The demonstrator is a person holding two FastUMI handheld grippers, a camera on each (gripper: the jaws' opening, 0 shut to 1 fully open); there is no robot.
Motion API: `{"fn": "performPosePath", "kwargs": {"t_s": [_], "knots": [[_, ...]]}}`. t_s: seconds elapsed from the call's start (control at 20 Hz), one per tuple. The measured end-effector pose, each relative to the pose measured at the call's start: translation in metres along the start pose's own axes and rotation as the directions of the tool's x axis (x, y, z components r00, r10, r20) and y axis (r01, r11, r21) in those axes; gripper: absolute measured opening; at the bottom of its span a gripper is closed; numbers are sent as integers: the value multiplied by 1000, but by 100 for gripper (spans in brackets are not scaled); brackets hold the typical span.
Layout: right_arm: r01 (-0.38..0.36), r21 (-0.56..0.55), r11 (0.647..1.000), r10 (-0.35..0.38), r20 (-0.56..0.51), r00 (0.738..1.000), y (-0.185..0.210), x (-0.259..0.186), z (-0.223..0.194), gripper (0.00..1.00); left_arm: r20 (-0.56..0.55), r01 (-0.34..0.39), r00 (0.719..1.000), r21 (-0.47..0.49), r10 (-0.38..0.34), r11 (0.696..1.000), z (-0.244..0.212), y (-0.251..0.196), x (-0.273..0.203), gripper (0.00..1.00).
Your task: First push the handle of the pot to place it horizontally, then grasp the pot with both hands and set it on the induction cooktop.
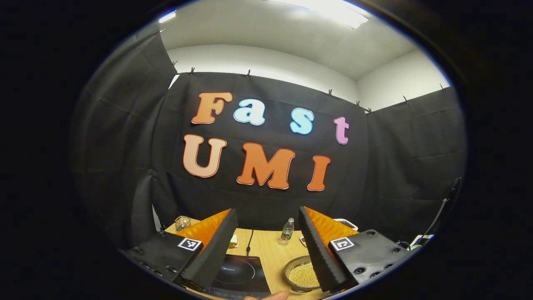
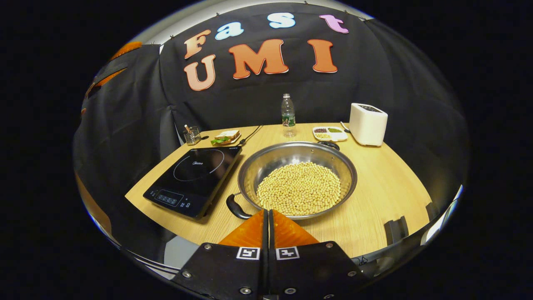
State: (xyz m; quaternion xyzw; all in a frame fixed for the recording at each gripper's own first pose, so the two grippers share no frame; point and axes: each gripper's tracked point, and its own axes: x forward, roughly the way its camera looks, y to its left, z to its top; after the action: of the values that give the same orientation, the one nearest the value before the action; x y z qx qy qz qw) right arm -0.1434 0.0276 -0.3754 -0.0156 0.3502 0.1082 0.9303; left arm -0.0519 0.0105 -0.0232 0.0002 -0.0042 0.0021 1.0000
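The wide steel pot of beans [image 2: 297, 179] sits at 3 o'clock of the black induction cooktop [image 2: 195, 177], its handles askew, so the right gripper [image 2: 266, 221] approaches with jaws closed for pushing, while the left gripper [image 1: 266, 246] waits with jaws open.

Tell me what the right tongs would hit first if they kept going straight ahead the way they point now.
Probably the near rim of the round steel pot filled with pale soybeans. The right tongs are shut and aimed at it, just right of its black near handle. Depth is hard to judge here.
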Motion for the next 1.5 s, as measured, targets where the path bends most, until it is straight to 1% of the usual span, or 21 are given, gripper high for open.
{"fn": "performPosePath", "kwargs": {"t_s": [0.15, 0.3, 0.35, 0.4, 0.45, 0.6, 0.65, 0.8, 0.95, 1.0, 1.15, 1.3, 1.35, 1.45, 1.5], "knots": [[1, 6, 1000, -1, -45, 999, 6, 7, -20, 0, -8, -3, 1000, 4, 3, 1000, -4, 5, -1, 98], [0, 14, 1000, 1, -86, 996, 9, 16, -36, 0, -24, -9, 1000, 6, 9, 1000, -12, 10, 0, 96], [0, 17, 1000, 2, -96, 995, 12, 20, -39, 0, -31, -9, 999, 10, 9, 1000, -15, 13, 0, 98], [4, 15, 1000, -2, -103, 995, 16, 25, -41, 0, -39, -10, 999, 12, 11, 1000, -19, 16, 1, 96], [12, 10, 1000, -11, -109, 994, 16, 31, -41, 0, -47, -11, 999, 9, 12, 1000, -22, 19, 2, 98], [39, -2, 999, -39, -131, 991, 16, 46, -45, 0, -72, -6, 997, -10, 6, 1000, -30, 28, 3, 96], [48, -5, 999, -49, -143, 989, 15, 50, -47, 0, -73, -12, 997, -7, 12, 1000, -31, 33, 4, 98], [54, 5, 999, -52, -162, 985, 22, 61, -47, 0, -75, -38, 996, 4, 38, 999, -32, 47, 10, 96], [39, 18, 999, -36, -166, 985, 34, 72, -43, 0, -85, -49, 995, 7, 49, 999, -36, 55, 12, 98], [29, 19, 999, -25, -167, 986, 39, 74, -41, 0, -90, -48, 995, 8, 49, 999, -36, 57, 15, 96], [15, 7, 1000, -14, -179, 984, 51, 81, -39, 0, -101, -48, 994, 4, 48, 999, -39, 61, 16, 97], [-10, 24, 1000, 15, -190, 982, 63, 88, -35, 0, -97, -50, 994, 2, 50, 999, -38, 66, 18, 96], [-19, 30, 999, 24, -193, 981, 66, 91, -34, 0, -96, -52, 994, 7, 53, 999, -38, 69, 18, 98], [-32, 43, 999, 40, -198, 979, 71, 96, -31, 0, -95, -53, 994, 11, 53, 999, -38, 71, 18, 96], [-39, 49, 998, 48, -199, 979, 75, 98, -30, 0, -96, -51, 994, 10, 52, 999, -39, 71, 18, 98]]}}
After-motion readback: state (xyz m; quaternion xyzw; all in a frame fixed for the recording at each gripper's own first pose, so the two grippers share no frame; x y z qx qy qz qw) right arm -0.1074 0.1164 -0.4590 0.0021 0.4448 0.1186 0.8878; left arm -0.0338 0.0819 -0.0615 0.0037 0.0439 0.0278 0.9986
